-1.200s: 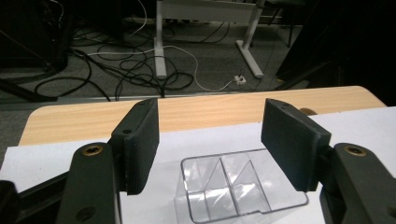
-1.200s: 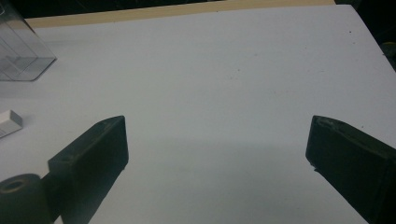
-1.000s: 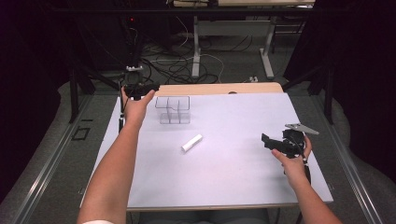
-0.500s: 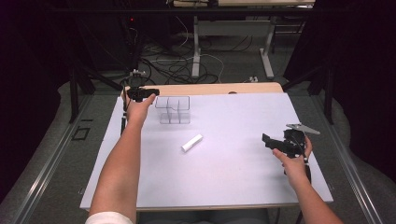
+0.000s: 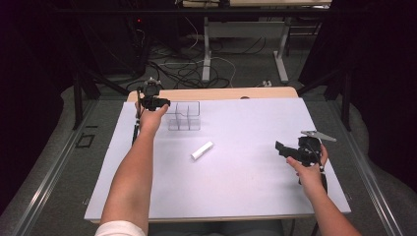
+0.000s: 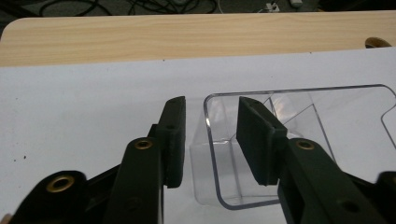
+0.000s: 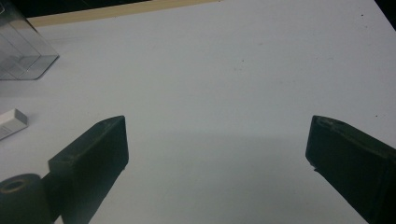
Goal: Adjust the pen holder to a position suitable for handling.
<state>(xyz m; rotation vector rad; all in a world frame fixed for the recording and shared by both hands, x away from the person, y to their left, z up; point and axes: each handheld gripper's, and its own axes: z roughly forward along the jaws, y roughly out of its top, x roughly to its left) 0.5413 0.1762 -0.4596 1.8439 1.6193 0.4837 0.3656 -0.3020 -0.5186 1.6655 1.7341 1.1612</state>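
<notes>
A clear plastic compartment box [image 5: 184, 115] stands at the back left of the white sheet [image 5: 246, 191]. My left gripper [image 5: 164, 103] is at the box's left end, open. In the left gripper view its jaws straddle the box's near wall [image 6: 219, 154], one outside and one inside, with gaps on both sides. A small white bar [image 5: 202, 150] lies flat in the middle of the sheet, apart from both grippers. My right gripper [image 5: 281, 146] hovers over the sheet's right side with its jaws wide open and nothing between them [image 7: 217, 135]. The box [image 7: 23, 51] and bar [image 7: 10, 122] sit far left in that view.
The white sheet covers a wooden table whose bare back edge [image 5: 221, 93] runs behind the box. Beyond it are floor cables [image 5: 196, 69] and table legs. A dark hole [image 6: 376, 43] marks the wood at the back.
My left gripper has edged slightly right, onto the box's end wall. The right gripper, the bar and the box have stayed put.
</notes>
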